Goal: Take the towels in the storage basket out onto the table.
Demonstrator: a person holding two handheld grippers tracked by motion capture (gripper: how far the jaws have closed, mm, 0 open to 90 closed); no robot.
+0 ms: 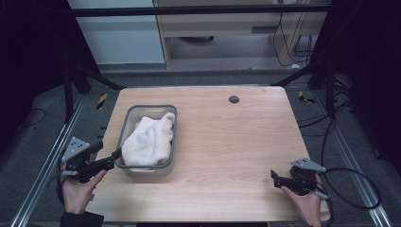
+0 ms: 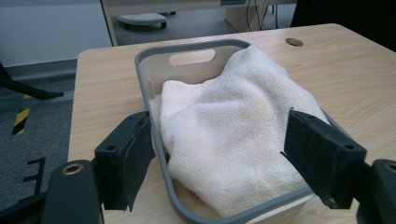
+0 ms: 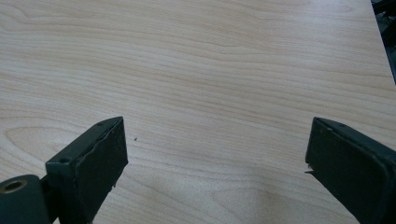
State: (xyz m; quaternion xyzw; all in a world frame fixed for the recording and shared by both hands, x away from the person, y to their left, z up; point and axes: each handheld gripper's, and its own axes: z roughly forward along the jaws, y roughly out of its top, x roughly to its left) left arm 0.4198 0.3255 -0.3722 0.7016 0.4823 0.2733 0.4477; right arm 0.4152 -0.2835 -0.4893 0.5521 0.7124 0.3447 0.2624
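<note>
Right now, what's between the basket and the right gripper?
Just bare wooden table. In the high view, nothing sits between the basket holding the towel and the right gripper.

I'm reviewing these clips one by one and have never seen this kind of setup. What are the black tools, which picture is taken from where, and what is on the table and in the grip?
A person sits at a wooden table and holds a hand-operated two-jaw tool in each hand. The wide picture comes from a fixed camera overhead; there the left gripper sits at the left and the right gripper at the lower right. The other two pictures come from cameras riding on each tool, looking along its black jaws.

On the table stands a grey basket with a white towel piled in it, one part draped over the rim.

The left gripper is open, jaws apart just before the basket's near end, holding nothing. The right gripper is also open, over bare wood.
</note>
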